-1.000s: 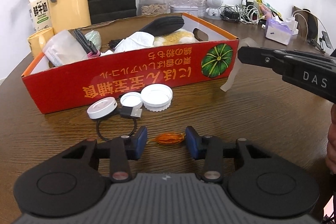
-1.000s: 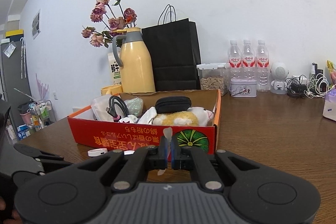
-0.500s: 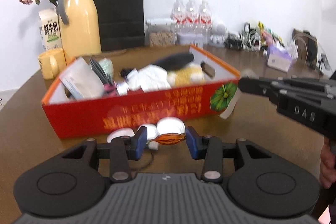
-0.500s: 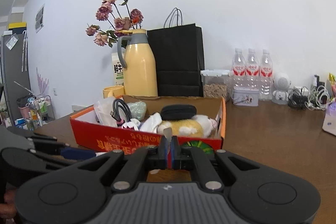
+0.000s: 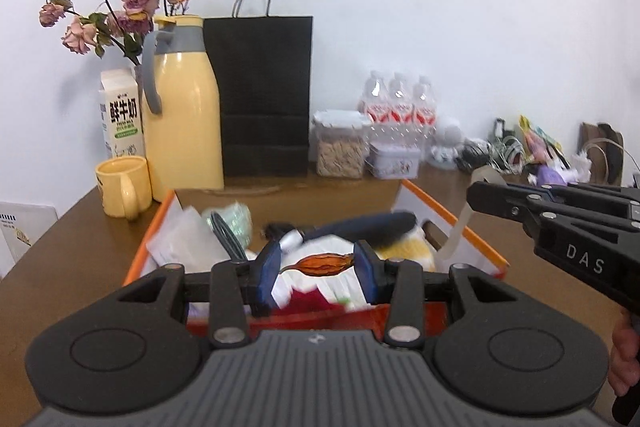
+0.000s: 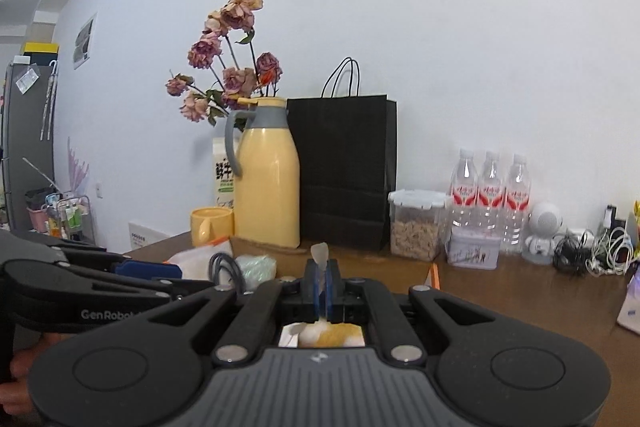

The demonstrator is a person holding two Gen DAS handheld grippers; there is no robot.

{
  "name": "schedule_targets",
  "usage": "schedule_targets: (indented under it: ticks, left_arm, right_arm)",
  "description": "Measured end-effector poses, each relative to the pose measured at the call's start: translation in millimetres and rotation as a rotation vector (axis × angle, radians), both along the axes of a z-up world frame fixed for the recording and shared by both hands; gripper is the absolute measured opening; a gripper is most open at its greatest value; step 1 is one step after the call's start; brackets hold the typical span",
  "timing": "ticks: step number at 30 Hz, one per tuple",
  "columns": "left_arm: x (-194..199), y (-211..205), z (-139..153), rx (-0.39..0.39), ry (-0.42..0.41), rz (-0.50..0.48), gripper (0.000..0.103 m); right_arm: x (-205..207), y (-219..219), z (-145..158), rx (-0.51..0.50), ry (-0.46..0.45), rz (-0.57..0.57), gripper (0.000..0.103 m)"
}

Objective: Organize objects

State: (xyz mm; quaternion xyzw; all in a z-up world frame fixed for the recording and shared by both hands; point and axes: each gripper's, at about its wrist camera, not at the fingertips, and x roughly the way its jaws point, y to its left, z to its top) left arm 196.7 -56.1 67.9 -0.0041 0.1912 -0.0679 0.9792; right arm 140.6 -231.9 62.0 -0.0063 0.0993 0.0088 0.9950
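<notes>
My left gripper point(image 5: 318, 263) is shut on a small orange-brown, spindle-shaped wrapped piece point(image 5: 322, 265), held level between its blue pads above the near side of the red cardboard box point(image 5: 149, 239). The box holds papers, a black case, a cable and a yellow-white soft thing. My right gripper point(image 6: 321, 281) is shut on a thin translucent strip point(image 6: 320, 251) that sticks up past its fingertips. In the left wrist view the right gripper point(image 5: 478, 195) hovers by the box's right wall, the strip point(image 5: 460, 227) hanging from it. The left gripper point(image 6: 148, 271) shows at the left of the right wrist view.
Behind the box stand a yellow thermos jug point(image 5: 184, 123), a yellow mug point(image 5: 122, 185), a milk carton point(image 5: 120, 115), a black paper bag point(image 5: 266, 95), a clear food container point(image 5: 340, 145), three water bottles point(image 5: 398, 111) and tangled cables point(image 5: 504, 149). A hand point(image 5: 624, 359) grips the right tool.
Both grippers rose and closed in on the box. The orange-brown piece left the table in the left gripper. The white lids on the table dropped out of sight.
</notes>
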Motion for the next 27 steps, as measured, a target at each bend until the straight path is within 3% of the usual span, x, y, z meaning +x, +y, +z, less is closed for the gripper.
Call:
schedule_targets:
  ticks: [12, 20, 23, 25, 27]
  left_arm:
    - [61.1, 10.3, -6.8, -0.002, -0.047, 0.042, 0.041]
    - [85.0, 20.1, -21.7, -0.007, 0.011, 0.061, 0.042]
    - [81.8, 19.3, -21.6, 0.007, 0.001, 0.062, 0.05]
    - [76.3, 19.4, -20.3, 0.019, -0.025, 0.073, 0.078]
    - [70.9, 21.1, -17.4, 0.025, -0.057, 0.118, 0.1]
  right_arm:
    - [68.4, -2.9, 3.2, 0.003, 0.018, -0.019, 0.003]
    - [105.5, -9.2, -17.0, 0.028, 0.089, -0.022, 0.003]
    - [107.1, -11.4, -23.7, 0.024, 0.12, -0.048, 0.012]
    - [103.5, -12.4, -25.4, 0.02, 0.128, -0.066, 0.031]
    - [98.0, -12.2, -25.0, 0.01, 0.123, -0.085, 0.075]
